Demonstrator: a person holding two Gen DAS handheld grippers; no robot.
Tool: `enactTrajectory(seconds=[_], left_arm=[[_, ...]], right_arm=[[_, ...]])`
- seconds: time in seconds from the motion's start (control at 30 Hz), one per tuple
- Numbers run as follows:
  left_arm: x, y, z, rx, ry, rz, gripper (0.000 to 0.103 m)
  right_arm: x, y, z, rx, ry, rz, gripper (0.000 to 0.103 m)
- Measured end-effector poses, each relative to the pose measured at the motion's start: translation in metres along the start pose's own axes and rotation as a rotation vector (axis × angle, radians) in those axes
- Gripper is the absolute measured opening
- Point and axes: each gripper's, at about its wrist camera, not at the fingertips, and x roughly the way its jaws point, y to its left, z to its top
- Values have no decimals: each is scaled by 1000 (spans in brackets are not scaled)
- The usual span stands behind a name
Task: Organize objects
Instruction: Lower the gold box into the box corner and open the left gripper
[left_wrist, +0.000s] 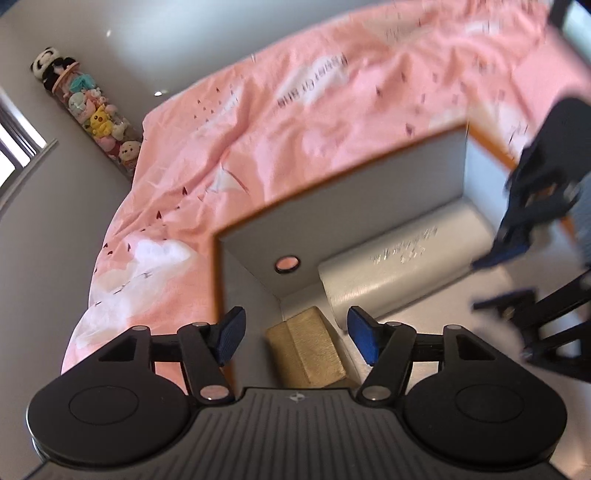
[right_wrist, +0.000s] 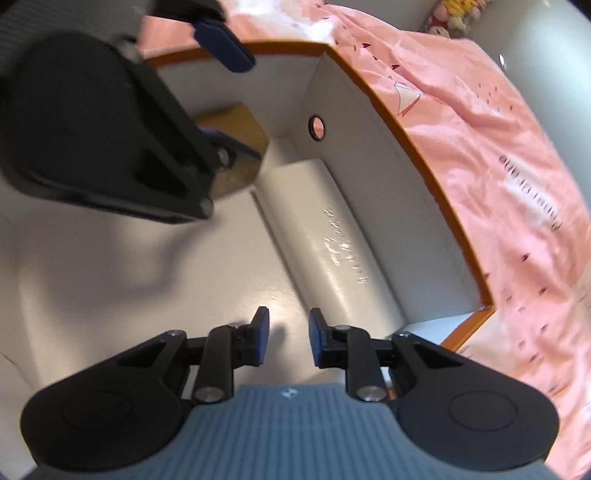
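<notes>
A bed covered by a pink quilt (left_wrist: 332, 122) printed with white clouds and small dark birds fills most of both views. On it sits an open box (left_wrist: 369, 192) with an orange rim and pale grey inner walls; one wall has a round hole (left_wrist: 287, 264) through which the pink cloth shows.

Inside the box, a long white rounded case (left_wrist: 406, 254) with faint silver lettering lies along one wall, touching it or nearly so. Beside one end of it, in the corner under the hole, lies a small gold-coloured box (left_wrist: 306, 347), flat on the box floor.

The left gripper (left_wrist: 295, 336) hangs over that corner, its blue-padded fingers spread wide, one on each side of the gold-coloured box and holding nothing; whether they touch it cannot be told. The right gripper (right_wrist: 286, 341) is over the bare pale floor of the box near the other end of the white case, its fingers parted with a gap between them and nothing in it.

Against the wall past the bed stands a tall clear tube (left_wrist: 88, 110) stuffed with plush toys, a panda on top.
</notes>
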Motion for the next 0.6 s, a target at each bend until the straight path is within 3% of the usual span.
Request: enactTrajectory(seconds=[0.17,0.33,0.5,0.6], left_arm=[[-38,31,-10,-91,-41,-106,74],[-54,53,-21,-156,-32,-150,73],[-50,74,-29,-248,1,-179,64],[-45,80,-33,-278,14,-186,61]], right_arm=[[-7,-5,10,172,-40,162,41],[-3,4,27,260,-80,249,44],[5,16,43,291,-89,243,41],[13,18,52,327,-85,259,28]])
